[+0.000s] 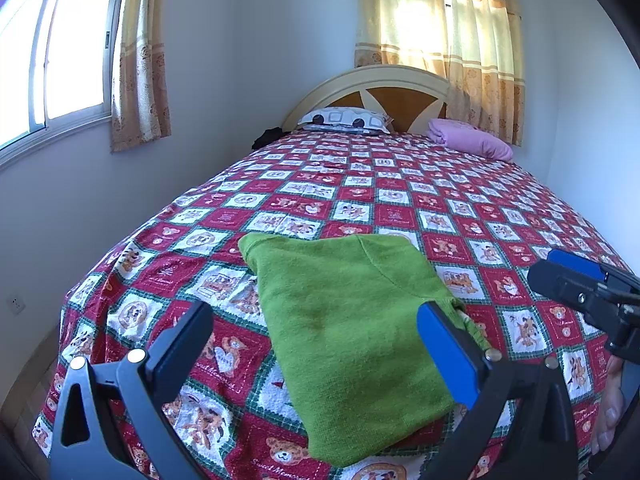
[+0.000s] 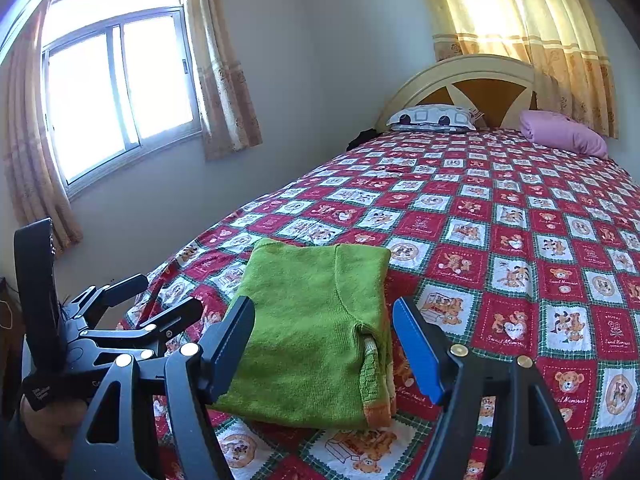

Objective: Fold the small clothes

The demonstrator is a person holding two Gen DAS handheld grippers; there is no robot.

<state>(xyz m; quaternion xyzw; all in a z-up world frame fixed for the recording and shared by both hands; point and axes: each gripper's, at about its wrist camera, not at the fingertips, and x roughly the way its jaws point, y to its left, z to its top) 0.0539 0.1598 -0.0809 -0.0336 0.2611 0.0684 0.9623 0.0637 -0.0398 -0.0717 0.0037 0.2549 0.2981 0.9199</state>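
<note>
From where I sit, the bed point(image 1: 400, 200) fills nearly everything, its cover a checker of red and white squares with bears and cartoon figures, running back to an arched cream and brown headboard point(image 1: 384, 96). Behind that hangs a yellow patterned curtain point(image 1: 440, 20), and a bright window point(image 2: 116, 92) stands in the wall to the left with curtains of its own. Against the headboard I see a white patterned pillow point(image 2: 434, 117) and, to its right, a folded pink cloth point(image 2: 564, 133).

Near the foot of the bed lies the green garment point(image 1: 352, 332), folded into a compact block and flat on the cover (its knit looks like a small sweater, with a striped cuff or hem showing at the near right edge in the right wrist view).

My left gripper point(image 1: 316, 344) hangs above the near part of the garment with its fingers spread wide, one to either side, and nothing between them is pinched. My right gripper point(image 2: 324, 344) is likewise spread wide over the near edge of the garment, its pads clear of the cloth, holding nothing. Each gripper shows at the edge of the other's camera, side by side.
</note>
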